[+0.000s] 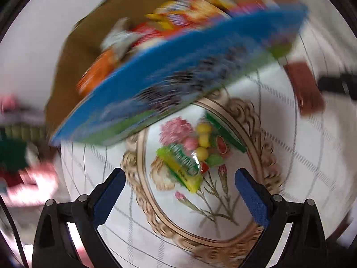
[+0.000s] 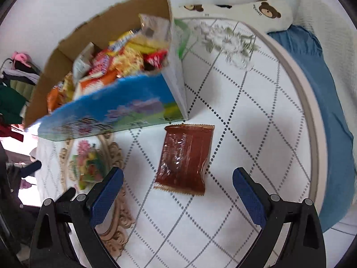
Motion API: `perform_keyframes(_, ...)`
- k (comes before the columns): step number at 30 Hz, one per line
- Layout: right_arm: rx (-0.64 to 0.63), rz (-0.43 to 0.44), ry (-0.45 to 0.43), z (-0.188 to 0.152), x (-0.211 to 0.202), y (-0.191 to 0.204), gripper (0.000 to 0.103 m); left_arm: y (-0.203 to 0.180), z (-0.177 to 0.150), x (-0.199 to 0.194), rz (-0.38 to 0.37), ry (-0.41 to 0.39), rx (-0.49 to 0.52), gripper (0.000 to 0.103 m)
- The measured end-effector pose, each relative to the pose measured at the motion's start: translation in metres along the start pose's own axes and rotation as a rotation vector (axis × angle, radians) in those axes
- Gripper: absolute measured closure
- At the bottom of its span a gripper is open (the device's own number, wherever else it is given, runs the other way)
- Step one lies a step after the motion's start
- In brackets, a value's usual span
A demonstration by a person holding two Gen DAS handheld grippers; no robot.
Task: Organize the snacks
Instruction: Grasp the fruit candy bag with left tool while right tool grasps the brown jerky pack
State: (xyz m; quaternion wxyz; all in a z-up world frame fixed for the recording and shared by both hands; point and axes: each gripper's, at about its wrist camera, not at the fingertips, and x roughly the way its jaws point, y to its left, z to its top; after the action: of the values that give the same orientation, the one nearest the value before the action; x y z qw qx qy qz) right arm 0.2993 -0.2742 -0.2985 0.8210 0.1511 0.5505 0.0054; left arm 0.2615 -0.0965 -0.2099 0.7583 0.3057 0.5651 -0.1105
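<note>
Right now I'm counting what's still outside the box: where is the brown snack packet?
In the right wrist view, the brown snack packet lies flat on the tablecloth, just in front of the box's near corner, between the right gripper's open fingers.

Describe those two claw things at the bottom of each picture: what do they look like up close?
Both look alike. The left gripper has two black plastic arms with round grey rivets, each ending in flat blue fingers with a fine textured surface. The right gripper is the same build: black frame, grey rivets, textured blue fingers. No markings or sleeves show; a thin dark cable may run at the left view's lower edge.
</note>
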Motion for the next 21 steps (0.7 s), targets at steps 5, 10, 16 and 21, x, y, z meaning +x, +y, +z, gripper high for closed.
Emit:
perform_keyframes(5, -0.050, -0.054, 0.040, 0.008, 0.034, 0.008, 0.019, -0.032, 0.009, 0.031, 0.052, 0.075, 0.265, 0.003)
perform_keyframes(10, -0.097, -0.086, 0.058, 0.009, 0.055, 0.017, 0.043, -0.039, 0.018, 0.040, 0.000, 0.090, 0.291, 0.040)
perform_keyframes(16, -0.186, -0.094, 0.072, -0.013, 0.054, 0.022, 0.044, -0.008, 0.002, 0.040, -0.148, 0.161, -0.057, 0.051)
perform_keyframes(21, -0.239, -0.058, 0.132, -0.057, 0.048, 0.025, 0.044, 0.018, -0.052, 0.043, -0.352, 0.250, -0.420, 0.051)
